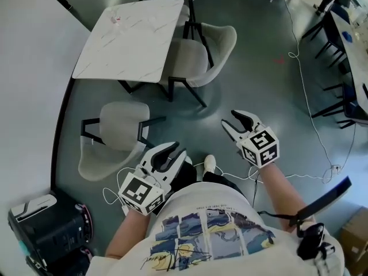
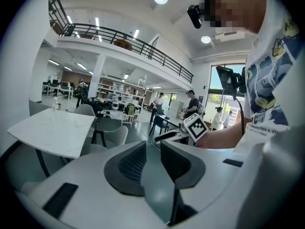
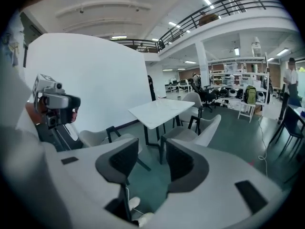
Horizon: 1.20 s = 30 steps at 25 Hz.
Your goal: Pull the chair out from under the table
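Left gripper (image 1: pixel 174 149), white moulded shell with ribbed dark pads, jaws slightly apart, empty; right gripper (image 1: pixel 229 118) likewise, spread wider. Near chair (image 1: pixel 118 122), pale curved shell on thin black legs, stands just ahead-left of the left gripper, clear of the marbled square table (image 1: pixel 135 36); far chair (image 1: pixel 214 49) sits part-tucked beyond.

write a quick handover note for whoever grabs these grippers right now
Hands: left gripper open and empty; right gripper open and empty. Neither touches a chair.
Things: the table is ahead and to the left. The near chair stands clear of its near edge, beside the left gripper. The side chair sits close against its right edge.
Done: the near chair looks already out.
Left: the side chair seems tucked in; if it is the target, grip its back and pull.
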Tool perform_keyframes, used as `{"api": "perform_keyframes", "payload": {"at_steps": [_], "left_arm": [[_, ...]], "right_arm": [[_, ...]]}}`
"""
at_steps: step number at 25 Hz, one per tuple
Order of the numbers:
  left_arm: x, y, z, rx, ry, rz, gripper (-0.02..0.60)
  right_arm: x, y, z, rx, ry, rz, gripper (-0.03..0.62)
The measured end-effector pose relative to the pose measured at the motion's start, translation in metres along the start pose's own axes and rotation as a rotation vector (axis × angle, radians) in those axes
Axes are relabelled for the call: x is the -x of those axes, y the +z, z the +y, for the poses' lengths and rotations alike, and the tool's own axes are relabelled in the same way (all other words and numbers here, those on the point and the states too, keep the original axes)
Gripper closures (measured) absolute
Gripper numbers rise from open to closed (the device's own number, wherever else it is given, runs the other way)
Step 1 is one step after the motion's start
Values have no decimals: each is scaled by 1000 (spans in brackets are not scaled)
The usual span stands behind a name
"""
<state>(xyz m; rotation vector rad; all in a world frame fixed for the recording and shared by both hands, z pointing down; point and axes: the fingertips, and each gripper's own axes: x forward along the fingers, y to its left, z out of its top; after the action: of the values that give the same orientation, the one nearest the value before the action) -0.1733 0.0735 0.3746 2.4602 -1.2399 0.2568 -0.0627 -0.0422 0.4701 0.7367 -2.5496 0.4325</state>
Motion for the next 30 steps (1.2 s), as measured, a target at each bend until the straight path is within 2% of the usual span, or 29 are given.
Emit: {"api": "perform_keyframes", "payload": {"at_steps": [7, 13, 19, 23, 26, 30], "left_arm": [[-59, 22, 88, 6, -40, 15, 502], [-111, 67, 174, -62, -108, 31, 502], [-152, 95, 234, -90, -162, 58, 502], [-175, 103, 257, -72, -148, 77, 502], [-187, 104, 259, -44, -116, 87, 502], [-198, 104, 256, 3, -62, 92, 502]], "right_arm": [[-77, 16, -109, -134, -108, 45, 421], [-144, 31, -209, -288, -235, 94, 405], [-198, 44, -304, -406, -348, 89, 379], [-223, 40, -356, -485, -399, 100, 373], [-242, 23, -395, -588, -427, 112, 364], [-270, 12, -430, -709, -423, 105, 344]]}}
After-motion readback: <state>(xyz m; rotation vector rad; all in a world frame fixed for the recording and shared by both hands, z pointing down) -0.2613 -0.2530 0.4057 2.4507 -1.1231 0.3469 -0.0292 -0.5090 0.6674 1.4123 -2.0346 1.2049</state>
